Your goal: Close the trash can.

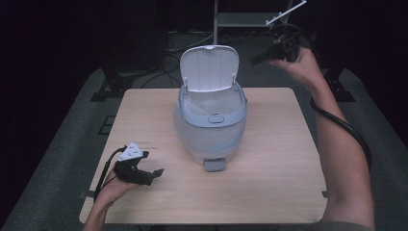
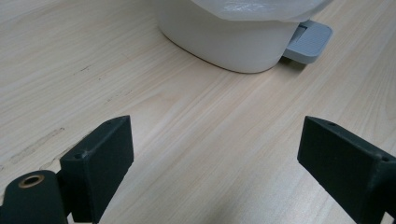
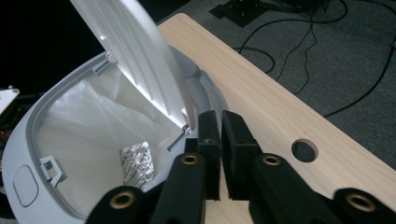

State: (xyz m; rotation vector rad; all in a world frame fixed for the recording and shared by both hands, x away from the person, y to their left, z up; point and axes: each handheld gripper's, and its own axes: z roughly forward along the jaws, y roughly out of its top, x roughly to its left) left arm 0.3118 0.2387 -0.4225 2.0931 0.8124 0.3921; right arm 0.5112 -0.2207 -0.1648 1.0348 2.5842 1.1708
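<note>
White plastic pedal bin [image 1: 210,120] stands lid-up below my right gripper [image 3: 219,154], jaws together and empty; a foil blister pack [image 3: 137,163] lies inside. Left gripper [image 1: 144,171] rests apart, clear.

Black hand-held gripper [image 1: 144,174], grey 3-cornered plate, black cable.
</note>
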